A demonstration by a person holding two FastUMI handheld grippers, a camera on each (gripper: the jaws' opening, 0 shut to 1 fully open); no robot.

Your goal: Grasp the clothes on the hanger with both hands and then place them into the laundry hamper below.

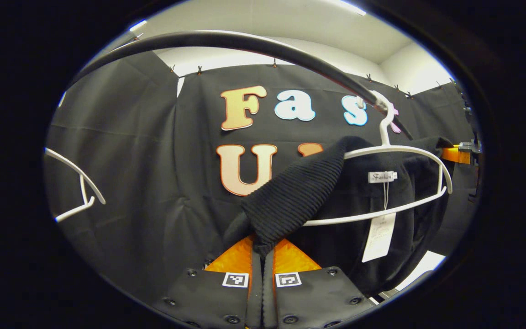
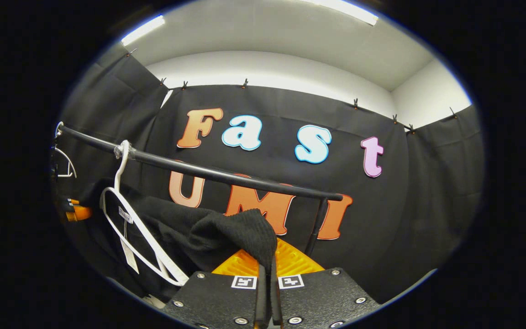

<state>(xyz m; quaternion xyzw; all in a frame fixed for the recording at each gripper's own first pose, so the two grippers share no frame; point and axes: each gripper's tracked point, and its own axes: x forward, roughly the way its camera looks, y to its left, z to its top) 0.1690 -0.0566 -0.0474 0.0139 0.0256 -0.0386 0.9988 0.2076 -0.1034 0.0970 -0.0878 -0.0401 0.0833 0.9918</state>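
Both grippers, left [image 1: 262,256] and right [image 2: 267,267], are pressed together on ribbed edges of the black garment [image 1: 299,192], which hangs on the white hanger [image 1: 409,183] under the black rail [image 2: 226,174], with open space between it and the black cloth wall.

We find little legible writing. A small white sewn-in label [image 1: 381,177] at the neck of the black ribbed knit garment [image 1: 299,192] carries one short word in script. Below it hangs a long white paper tag [image 1: 379,237], its fine print too small for us to make out. On the left gripper [image 1: 263,249] sit two square coded markers [image 1: 235,279], patterns rather than letters; the right gripper [image 2: 267,260] bears a like pair of square markers [image 2: 244,282].
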